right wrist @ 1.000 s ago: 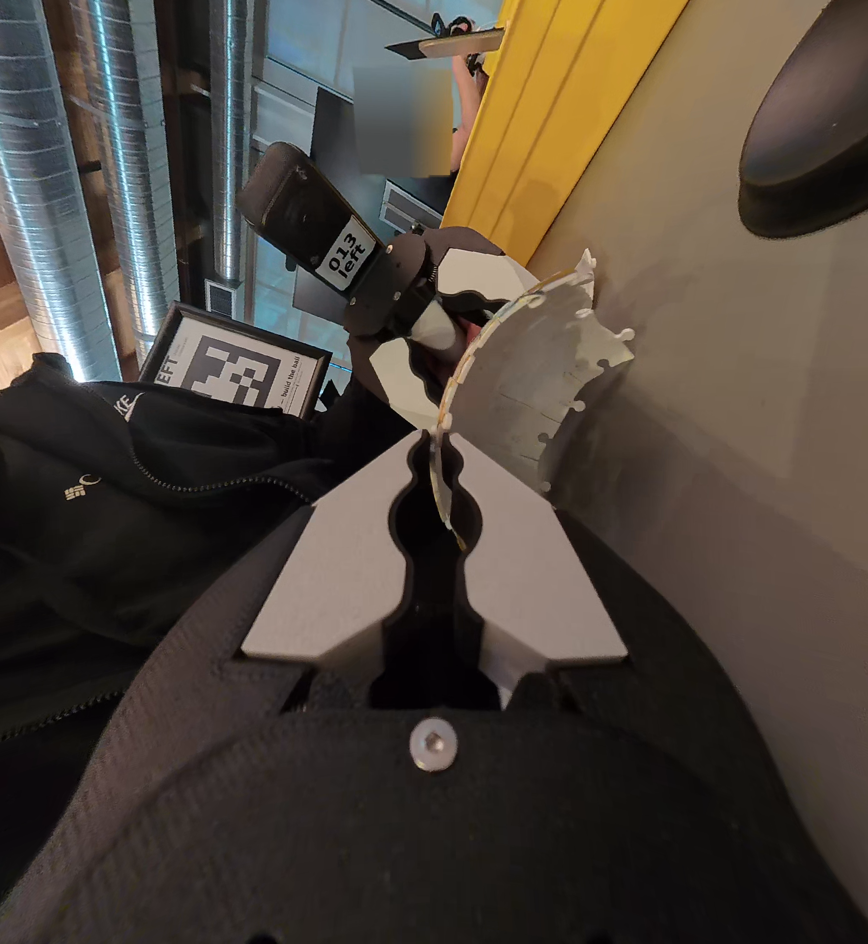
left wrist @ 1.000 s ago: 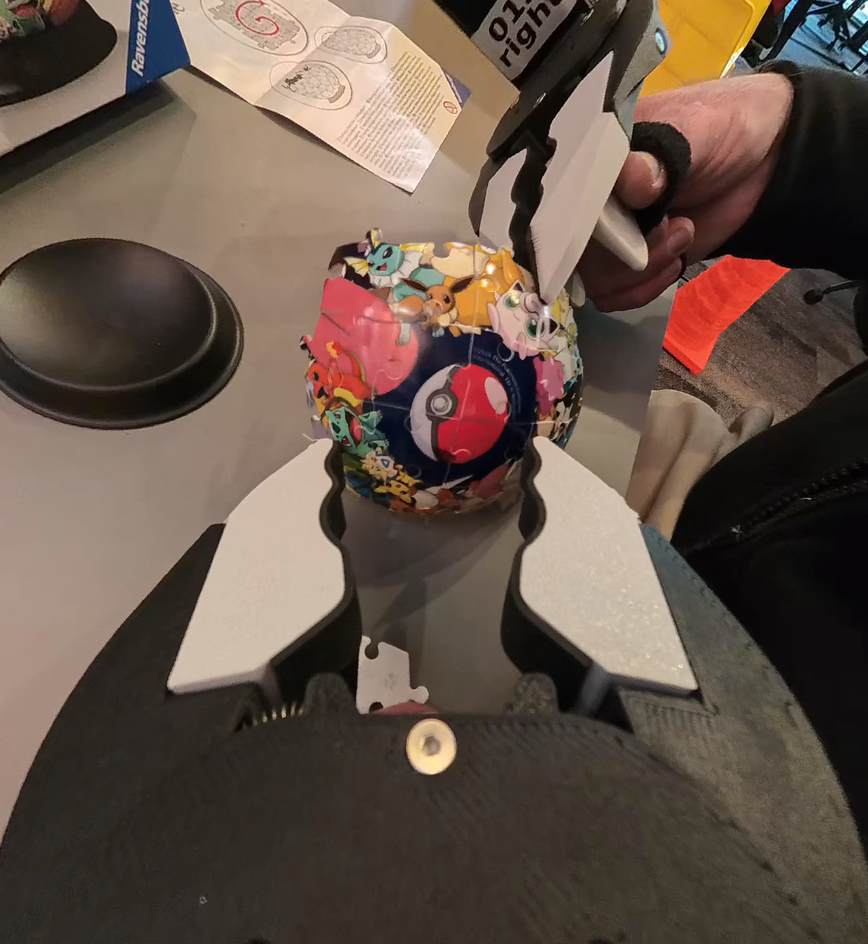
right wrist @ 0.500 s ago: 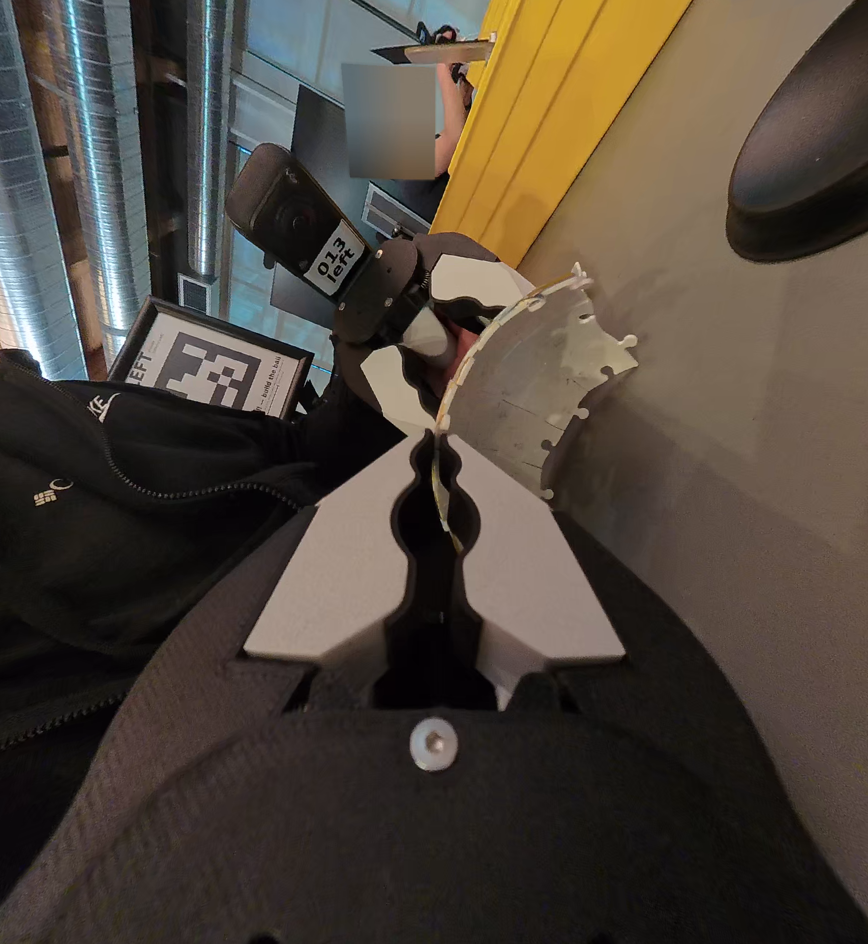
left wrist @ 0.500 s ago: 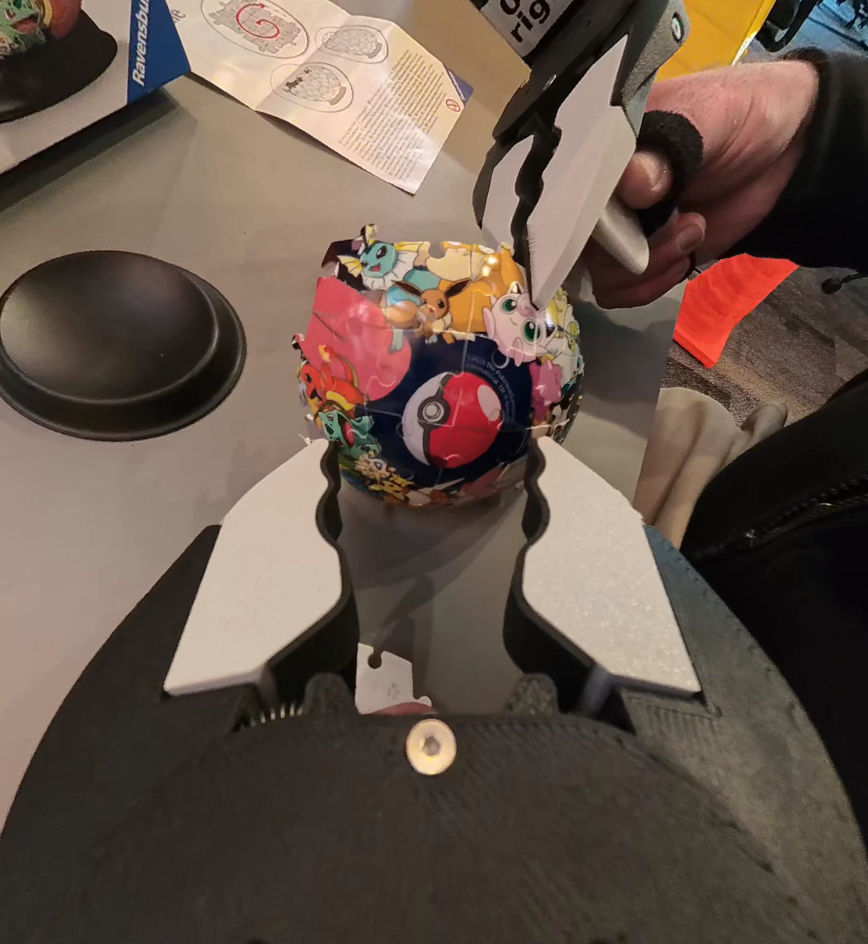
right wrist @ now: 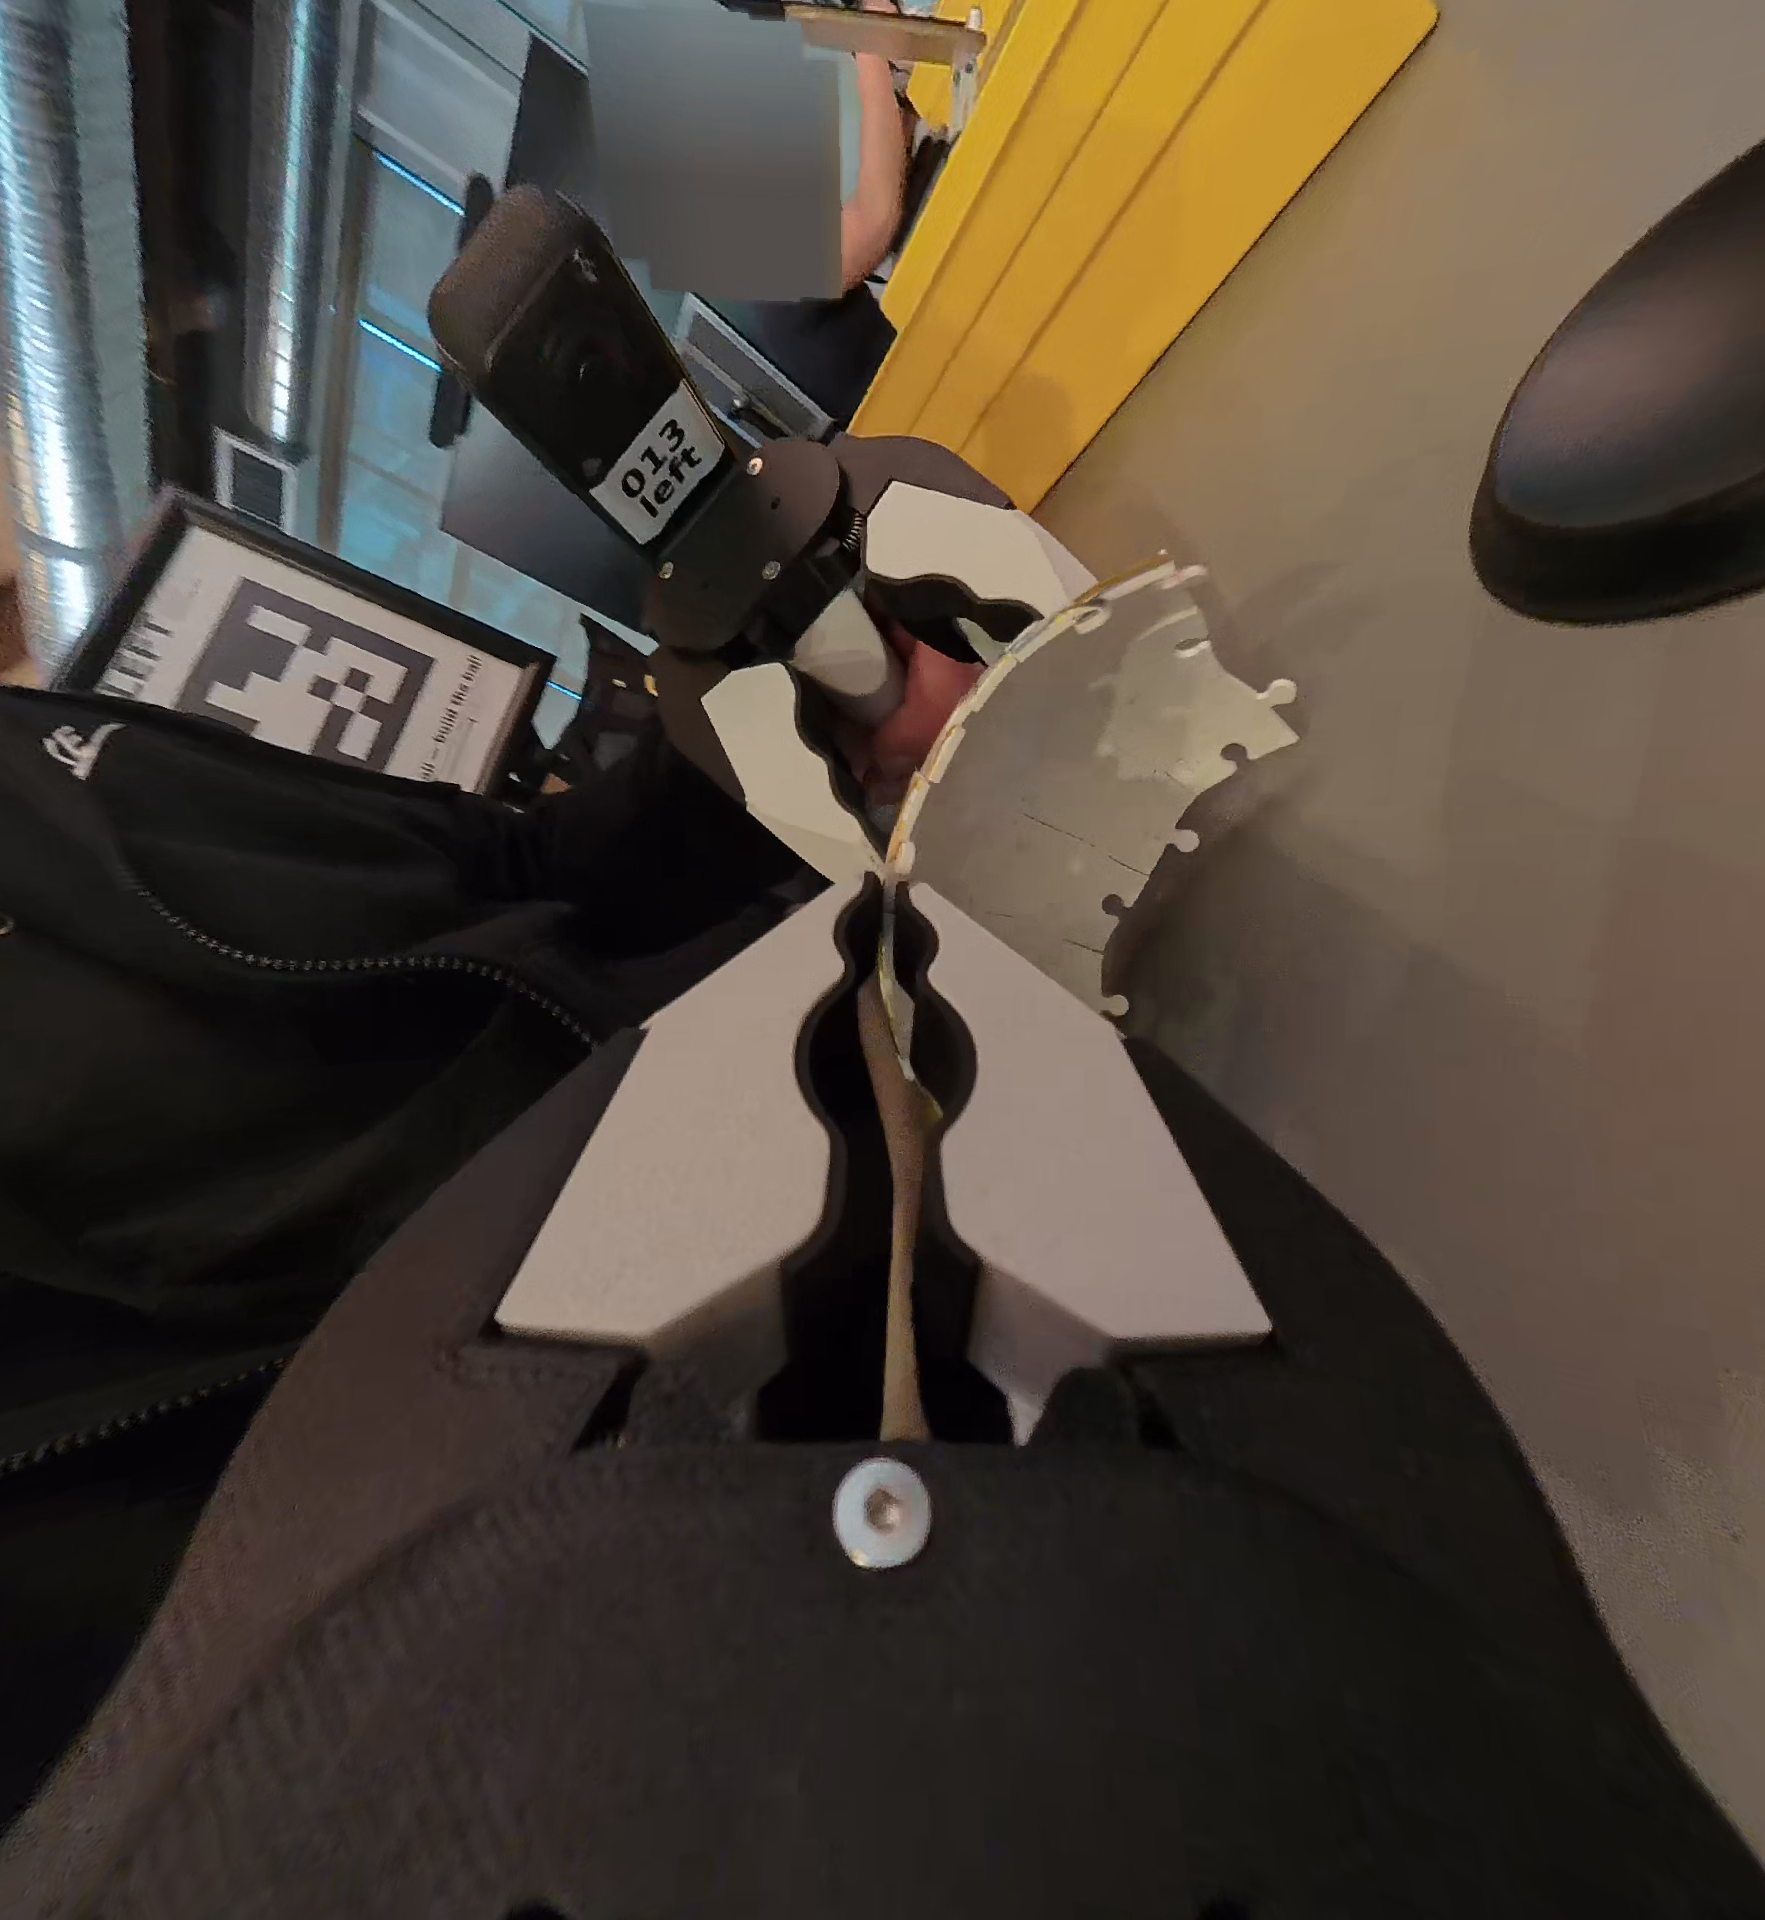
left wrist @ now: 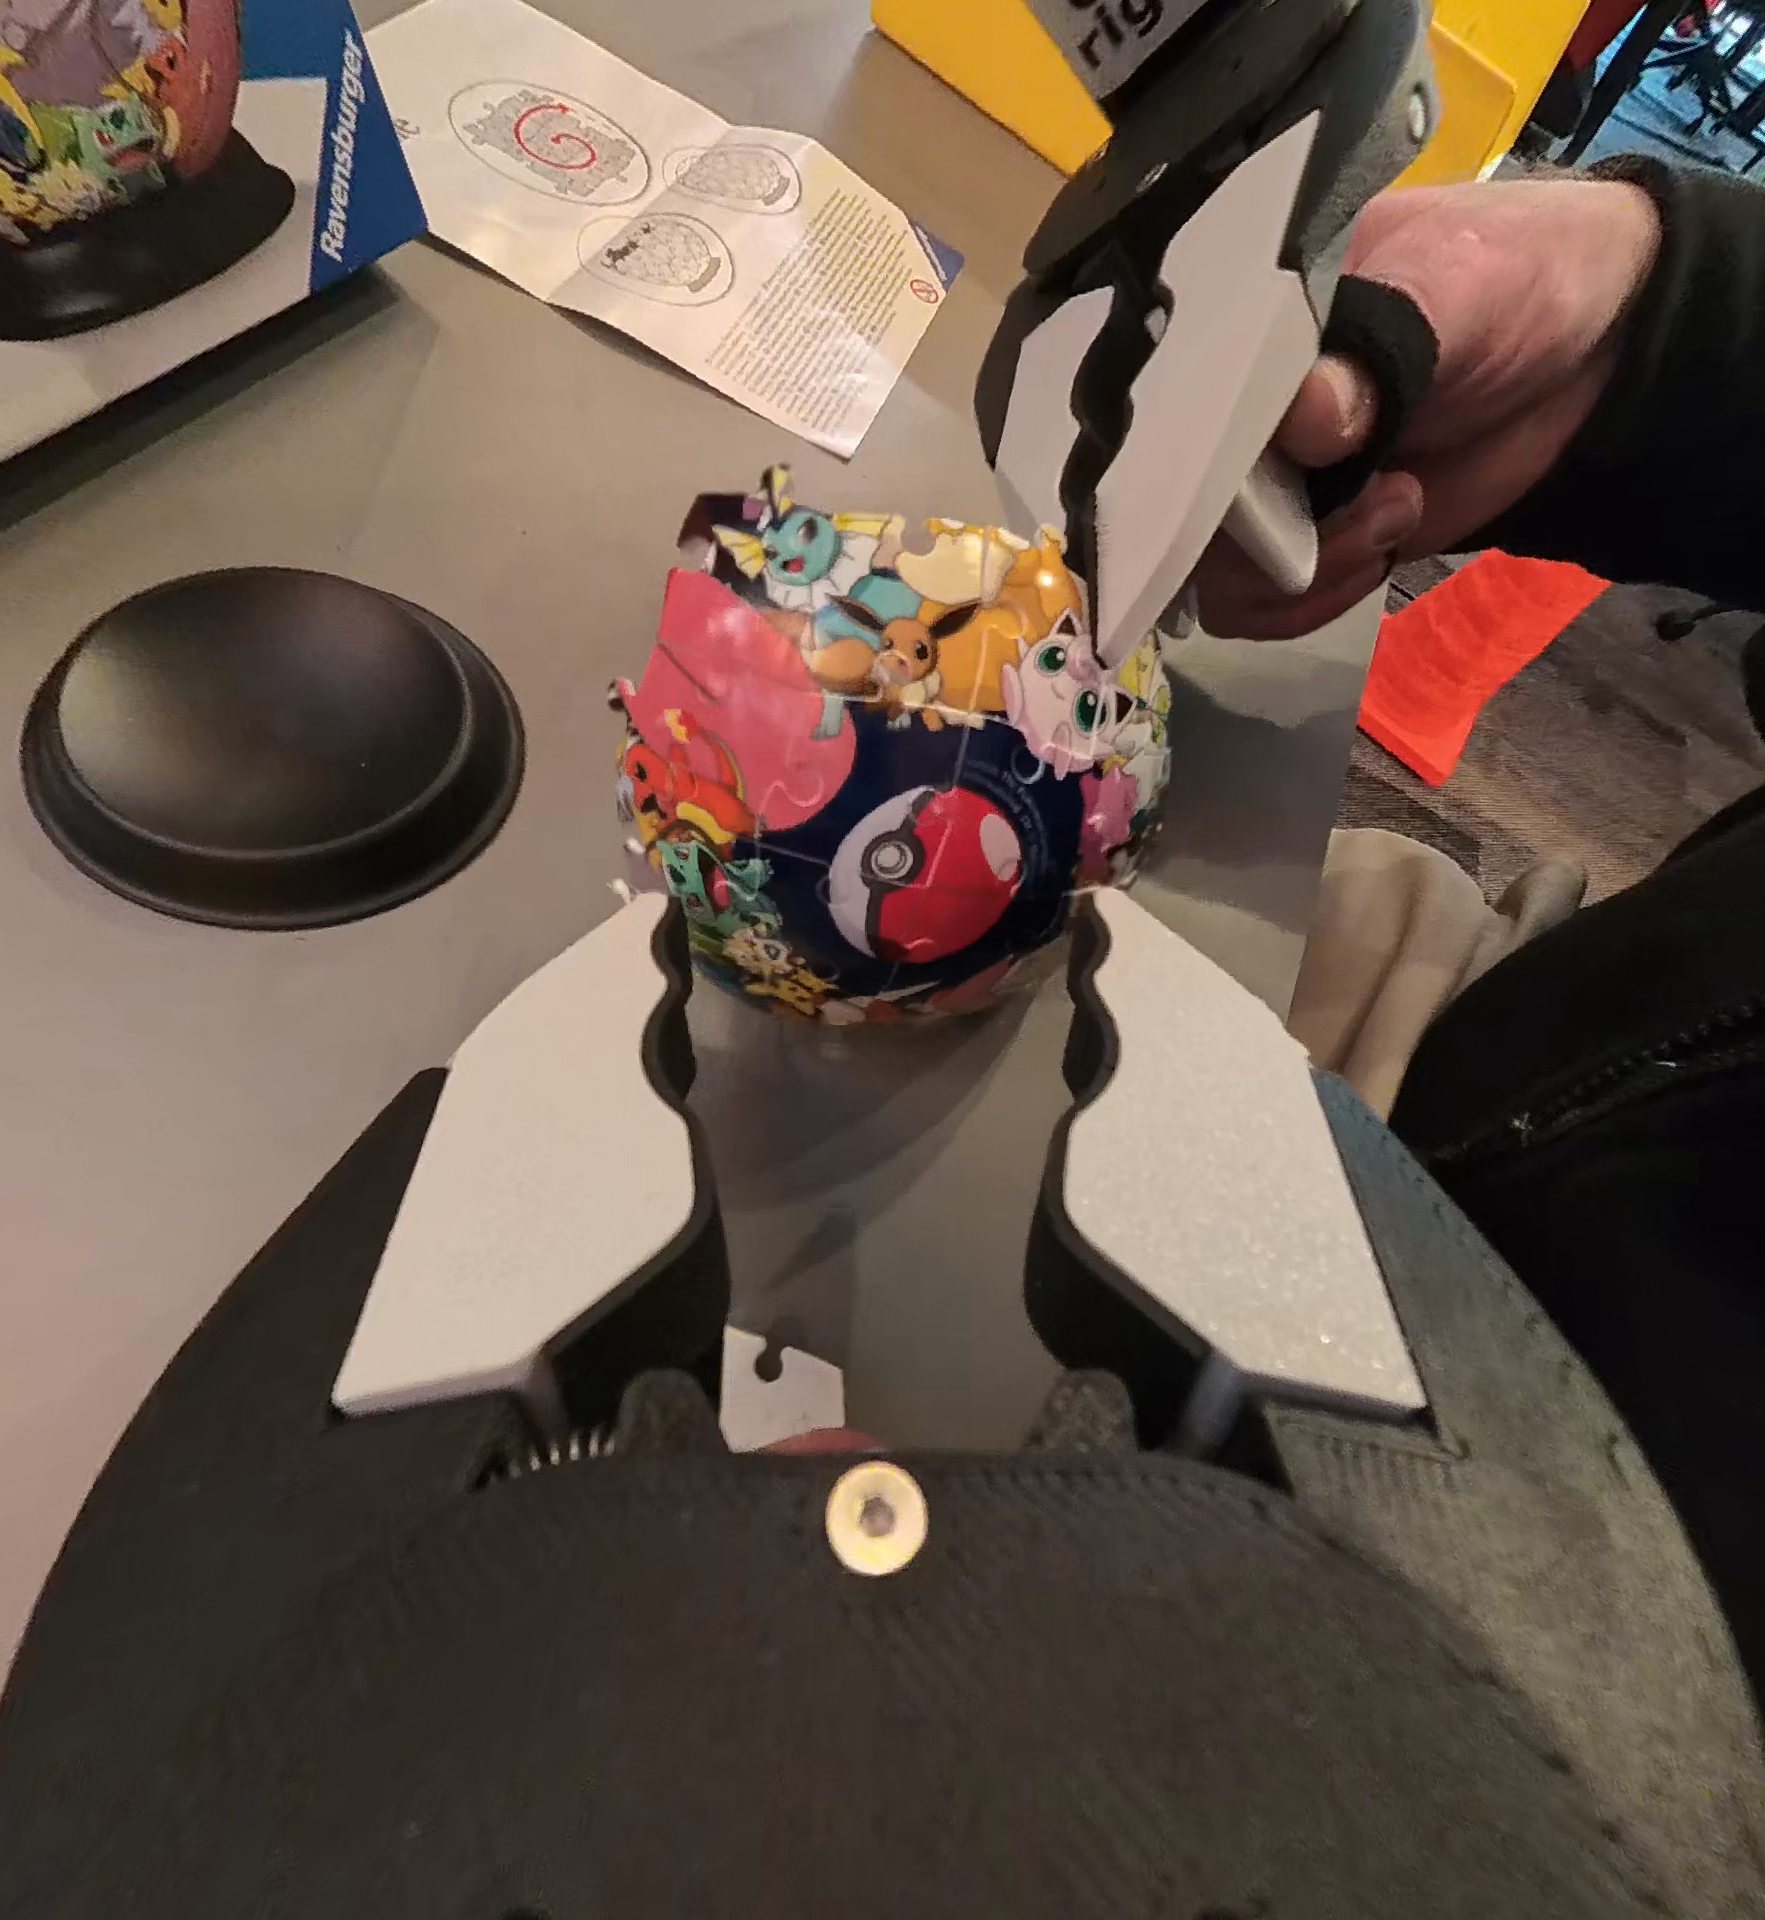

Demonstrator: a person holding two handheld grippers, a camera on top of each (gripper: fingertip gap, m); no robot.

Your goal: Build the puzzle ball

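Right tongs [right wrist: 883,914] pinch rim of part-built puzzle ball [right wrist: 1054,790], fingertips closed on thin shell edge. Grey inner side of shell faces camera, jagged tabbed edge toward grey table [right wrist: 1480,1039]. Left tongs [right wrist: 847,717] beyond shell, fingers spread, tips near its outer side. Black domed stand [right wrist: 1678,416] on table, upper right. Yellow panel [right wrist: 1117,229] behind. Black jacket [right wrist: 234,987] at left.

puzzle ball [left wrist: 893,769] on table [left wrist: 182,1091] | stand [left wrist: 270,743] left of it | leaflet [left wrist: 691,223] behind | box [left wrist: 119,197] far-left
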